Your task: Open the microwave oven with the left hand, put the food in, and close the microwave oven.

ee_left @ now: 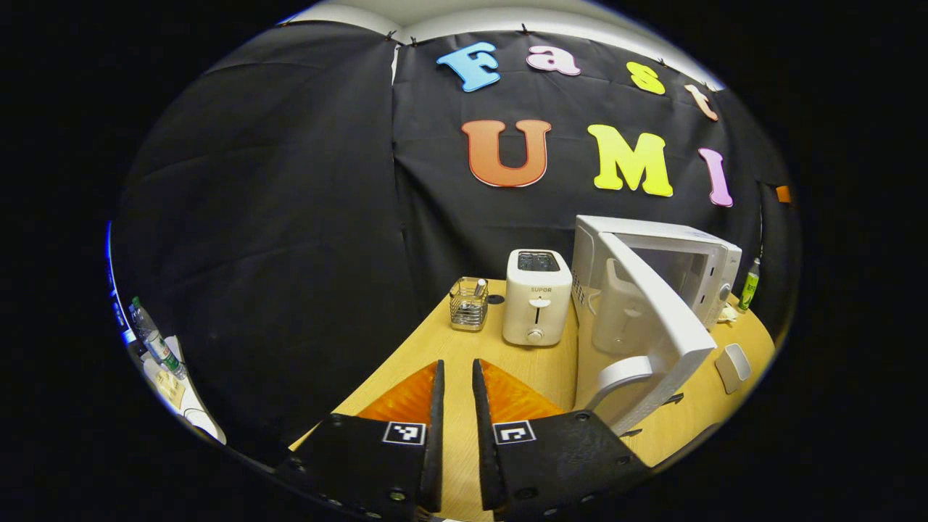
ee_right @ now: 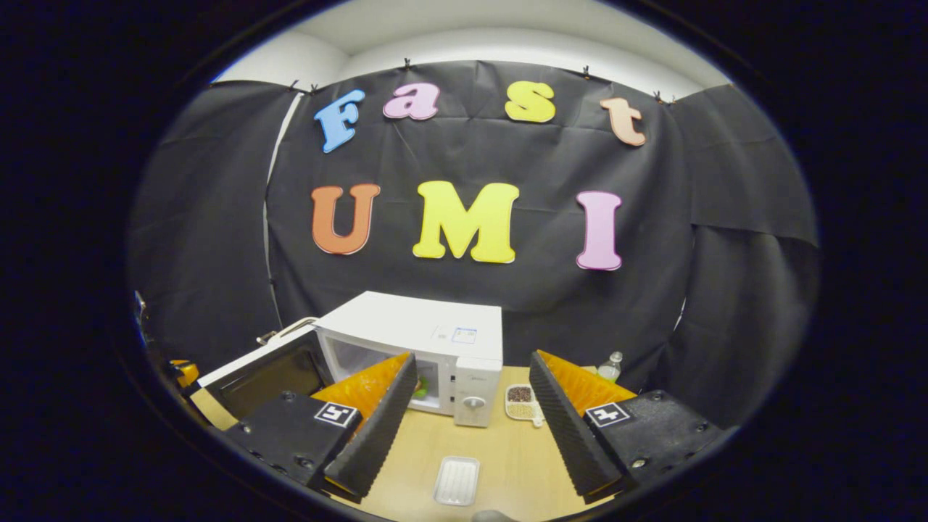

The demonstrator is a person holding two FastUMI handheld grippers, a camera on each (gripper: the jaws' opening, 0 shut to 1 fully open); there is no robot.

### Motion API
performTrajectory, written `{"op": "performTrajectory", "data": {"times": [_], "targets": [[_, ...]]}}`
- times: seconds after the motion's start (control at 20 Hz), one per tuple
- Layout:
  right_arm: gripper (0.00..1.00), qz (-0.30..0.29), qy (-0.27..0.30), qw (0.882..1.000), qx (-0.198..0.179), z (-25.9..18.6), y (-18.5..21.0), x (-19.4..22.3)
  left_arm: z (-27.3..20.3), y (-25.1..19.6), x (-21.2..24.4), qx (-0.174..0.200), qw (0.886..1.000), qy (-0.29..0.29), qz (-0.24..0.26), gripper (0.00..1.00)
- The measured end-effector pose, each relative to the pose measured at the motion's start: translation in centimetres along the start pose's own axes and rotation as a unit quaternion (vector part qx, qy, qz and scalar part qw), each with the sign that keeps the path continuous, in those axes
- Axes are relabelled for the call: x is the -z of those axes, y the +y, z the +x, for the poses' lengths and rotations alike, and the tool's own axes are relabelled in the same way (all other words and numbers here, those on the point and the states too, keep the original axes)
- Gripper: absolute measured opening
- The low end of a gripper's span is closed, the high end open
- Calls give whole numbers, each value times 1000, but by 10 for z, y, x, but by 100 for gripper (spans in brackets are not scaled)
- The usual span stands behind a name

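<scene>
The white microwave (ee_left: 696, 250) stands at the right of the wooden table with its door (ee_left: 656, 326) swung wide open and the curved handle (ee_left: 616, 373) facing me. My left gripper (ee_left: 458, 366) hovers low over the table, left of the door. Its fingers are nearly together, a thin slit apart, and hold nothing. In the right gripper view the microwave (ee_right: 417, 326) is straight ahead with its door (ee_right: 264, 373) open to the left. Something green (ee_right: 422, 388) lies inside the cavity. My right gripper (ee_right: 473, 362) is wide open in front of it and holds nothing.
A white toaster (ee_left: 536, 304) and a wire basket (ee_left: 469, 303) stand left of the microwave. An empty white tray (ee_right: 457, 480) lies on the table (ee_right: 507, 457) near me. A divided dish of beans (ee_right: 520, 402) and a bottle (ee_right: 611, 366) sit right of the microwave.
</scene>
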State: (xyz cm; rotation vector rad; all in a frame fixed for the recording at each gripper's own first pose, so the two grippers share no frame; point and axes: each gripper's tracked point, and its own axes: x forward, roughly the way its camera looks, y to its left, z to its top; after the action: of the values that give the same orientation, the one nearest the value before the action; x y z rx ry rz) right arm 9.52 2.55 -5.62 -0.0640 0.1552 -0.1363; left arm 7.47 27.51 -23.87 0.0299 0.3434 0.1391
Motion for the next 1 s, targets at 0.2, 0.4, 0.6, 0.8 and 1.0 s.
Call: {"op": "performTrajectory", "data": {"times": [0.2,0.4,0.6,0.8,1.0], "targets": [[99,-4,3,1000,-4,-14,8,1,5,-8,-1,19,1000,-10,2,4],[99,8,15,1000,-10,-17,13,7,15,-23,2,42,999,-8,-5,0],[93,23,24,999,-9,-24,7,14,22,-45,4,64,998,-4,4,0],[93,34,28,999,-1,-25,-10,19,24,-65,8,80,996,4,26,0],[93,40,35,999,0,-25,-31,25,21,-80,12,80,996,11,30,0]]}}
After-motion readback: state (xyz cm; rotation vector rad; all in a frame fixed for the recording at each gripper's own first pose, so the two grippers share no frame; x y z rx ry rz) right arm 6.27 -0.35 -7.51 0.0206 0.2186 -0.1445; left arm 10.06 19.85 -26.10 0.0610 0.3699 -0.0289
